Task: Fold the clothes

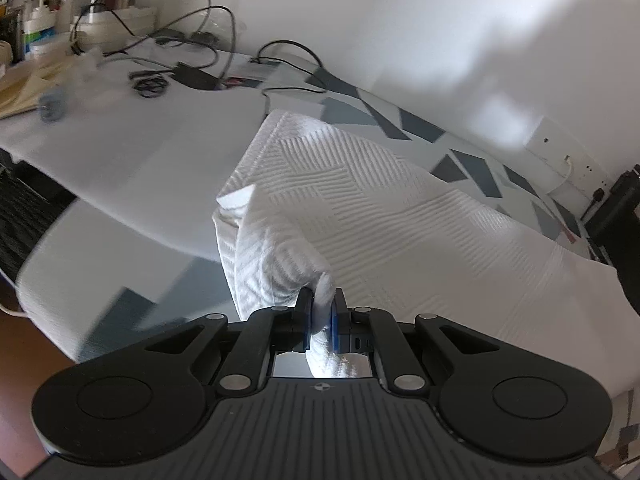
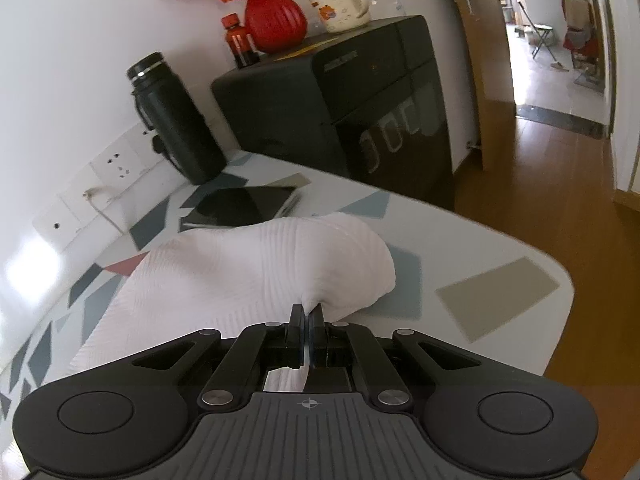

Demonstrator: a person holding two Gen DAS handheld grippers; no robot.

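A white textured cloth point(image 1: 360, 200) with a woven chevron pattern is lifted off the patterned table point(image 1: 472, 168). My left gripper point(image 1: 322, 307) is shut on one bunched edge of it, and the fabric drapes away from the jaws in a raised fold. In the right wrist view the same white cloth point(image 2: 256, 264) lies bunched on the table, and my right gripper point(image 2: 307, 316) is shut on its near edge. The cloth sags between the two grips.
Black cables point(image 1: 188, 36) and a dark adapter point(image 1: 196, 76) lie at the table's far end. A tablet point(image 2: 244, 204), a black flask point(image 2: 176, 120) and a black cabinet point(image 2: 348, 92) with a red vase point(image 2: 274, 16) stand beyond the cloth. The table edge point(image 2: 560, 280) drops to wooden floor.
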